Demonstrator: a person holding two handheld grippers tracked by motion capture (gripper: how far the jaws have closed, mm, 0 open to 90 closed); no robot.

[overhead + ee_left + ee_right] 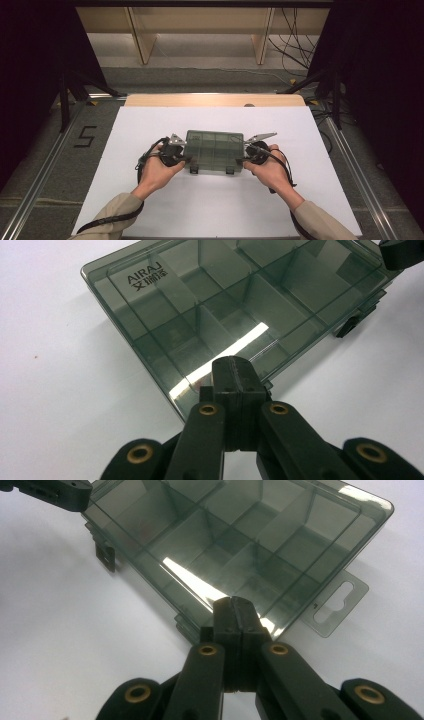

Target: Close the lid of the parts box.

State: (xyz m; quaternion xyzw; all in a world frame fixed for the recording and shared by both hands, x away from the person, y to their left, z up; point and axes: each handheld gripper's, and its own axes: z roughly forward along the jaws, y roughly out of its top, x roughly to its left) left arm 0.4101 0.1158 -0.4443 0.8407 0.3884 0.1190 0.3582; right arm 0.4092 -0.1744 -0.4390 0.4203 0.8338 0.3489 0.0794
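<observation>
Sleeves: two tan sleeves [117, 210] come in from the 6 o'clock edge of the high view, a black cable trailing along each.
Left hand: left hand [157, 172] sits at 9 o'clock of the box, wrapped round its tool.
Left gripper: left gripper [235, 371] has its jaws pressed together, nothing between them; the tip meets the box's near rim at the low corner in the left gripper view.
Right hand: right hand [270, 170] sits at 3 o'clock of the box.
Right gripper: right gripper [235, 609] likewise has its jaws pressed flat together with nothing pinched, the tip up against the box's near rim.
Box: organiser box [215, 151] lies flat near the middle of the desk, between the two grippers.
Box look: smoky grey-green see-through plastic, lid down, inner walls dividing it into small compartments, a bright streak of glare on the lid.
Box details: "AIRAJ" lettering [146, 275] printed on one lid corner; dark latch [350, 325] on the front edge; clear hang tab [336, 602] jutting from one short end.
Desk: desk [165, 210] has a plain white top.
Beyond: at 12 o'clock, wooden shelving [200, 30] and loose cables on the floor.
</observation>
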